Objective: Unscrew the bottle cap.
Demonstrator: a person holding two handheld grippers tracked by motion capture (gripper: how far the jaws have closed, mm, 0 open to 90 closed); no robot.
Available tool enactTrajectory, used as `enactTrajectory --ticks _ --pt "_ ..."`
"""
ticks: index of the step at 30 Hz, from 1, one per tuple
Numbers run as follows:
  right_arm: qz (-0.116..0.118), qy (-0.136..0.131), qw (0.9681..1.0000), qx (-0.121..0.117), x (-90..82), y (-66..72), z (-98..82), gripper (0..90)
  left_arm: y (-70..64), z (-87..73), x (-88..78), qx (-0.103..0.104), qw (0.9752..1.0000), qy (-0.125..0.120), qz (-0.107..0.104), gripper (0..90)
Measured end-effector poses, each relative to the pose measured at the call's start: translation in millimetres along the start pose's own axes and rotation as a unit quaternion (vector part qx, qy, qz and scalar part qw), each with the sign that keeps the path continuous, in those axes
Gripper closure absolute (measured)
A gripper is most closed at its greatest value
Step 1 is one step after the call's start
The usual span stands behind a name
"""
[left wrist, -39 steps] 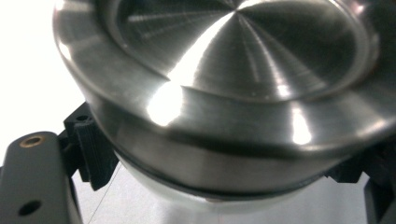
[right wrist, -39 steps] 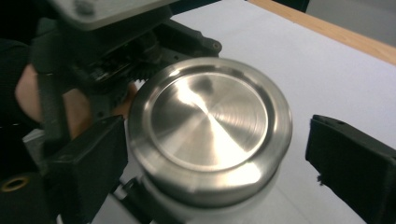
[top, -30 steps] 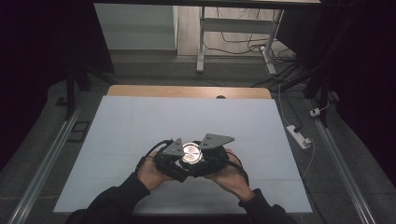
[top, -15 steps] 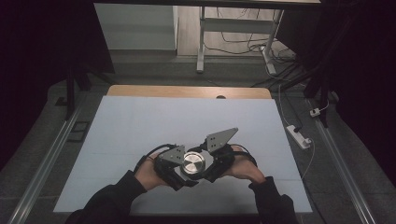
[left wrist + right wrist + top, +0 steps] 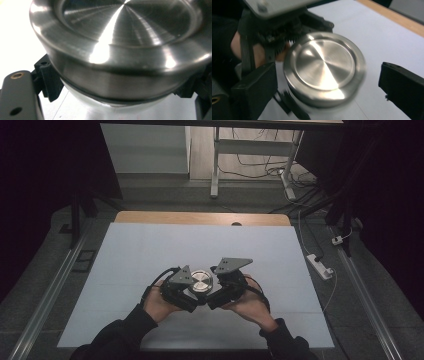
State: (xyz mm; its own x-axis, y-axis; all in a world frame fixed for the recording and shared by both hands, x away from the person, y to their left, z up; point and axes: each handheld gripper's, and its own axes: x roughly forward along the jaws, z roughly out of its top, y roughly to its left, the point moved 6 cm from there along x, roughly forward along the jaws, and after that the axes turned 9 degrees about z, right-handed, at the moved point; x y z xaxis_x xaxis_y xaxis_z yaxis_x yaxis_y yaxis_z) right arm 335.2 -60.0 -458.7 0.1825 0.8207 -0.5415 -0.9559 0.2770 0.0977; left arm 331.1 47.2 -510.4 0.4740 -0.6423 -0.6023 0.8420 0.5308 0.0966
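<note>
Table (image 5: 150, 250): pale sheet over a wooden top, the wood showing along the far edge.

Left gripper (image 5: 186, 292): held low at the near middle of the table, jaws clamped on the body of the jar just under its lid; in the left gripper view the black pads (image 5: 50, 80) press against the jar's sides.

Right gripper (image 5: 216, 292): just beside the left one, facing it. Its jaws have just been opening; they stand apart on either side of the lid, not touching it.

Round metal lid (image 5: 324, 66): brushed steel, sitting on the jar between the two grippers.
</note>
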Motion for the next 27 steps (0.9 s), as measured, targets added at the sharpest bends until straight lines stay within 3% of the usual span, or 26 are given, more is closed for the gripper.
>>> enactTrajectory --ticks 4,7,10,13,16,19,20,22,23,27 --pt "-0.036 -0.006 0.9993 -0.009 7.5 5.1 0.0 10.0 -3.1 1.5 -0.2 0.0 1.0 -0.002 -0.008 15.5" --pt "-0.028 -0.017 0.9993 -0.017 8.2 7.9 -0.6 18.0 -4.6 2.6 -1.6 0.005 0.9998 -0.005 -0.017 15.5" --pt "-0.003 -0.012 0.9997 -0.02 4.6 8.7 0.6 18.3 -6.7 3.7 -4.4 0.014 0.9988 -0.016 -0.043 15.5" --pt "0.046 -0.009 0.9981 -0.041 -1.2 10.4 0.8 18.4 -10.5 4.6 -8.9 0.037 0.9956 -0.025 -0.082 15.5" --pt "0.118 -0.016 0.9908 -0.063 -8.4 12.3 0.1 18.4 -18.0 6.7 -13.1 0.062 0.9892 -0.037 -0.128 15.5" --pt "0.197 -0.027 0.9754 -0.095 -14.7 17.0 -3.8 18.3 -27.7 7.5 -16.8 0.094 0.9809 -0.041 -0.165 15.5" --pt "0.217 -0.032 0.9702 -0.103 -15.9 18.7 -5.3 18.3 -29.5 7.6 -17.3 0.1 0.9796 -0.042 -0.169 15.4" --pt "0.232 -0.034 0.9673 -0.096 -16.9 20.1 -6.7 17.3 -30.2 8.5 -17.8 0.098 0.9804 -0.044 -0.165 15.5" --pt "0.225 -0.029 0.9697 -0.09 -16.7 19.2 -6.0 13.1 -28.5 9.0 -18.0 0.095 0.9822 -0.043 -0.156 15.5" --pt "0.156 -0.023 0.9864 -0.046 -23.0 11.9 4.7 1.8 -14.5 8.4 -16.6 0.06 0.9937 -0.031 -0.089 15.5"
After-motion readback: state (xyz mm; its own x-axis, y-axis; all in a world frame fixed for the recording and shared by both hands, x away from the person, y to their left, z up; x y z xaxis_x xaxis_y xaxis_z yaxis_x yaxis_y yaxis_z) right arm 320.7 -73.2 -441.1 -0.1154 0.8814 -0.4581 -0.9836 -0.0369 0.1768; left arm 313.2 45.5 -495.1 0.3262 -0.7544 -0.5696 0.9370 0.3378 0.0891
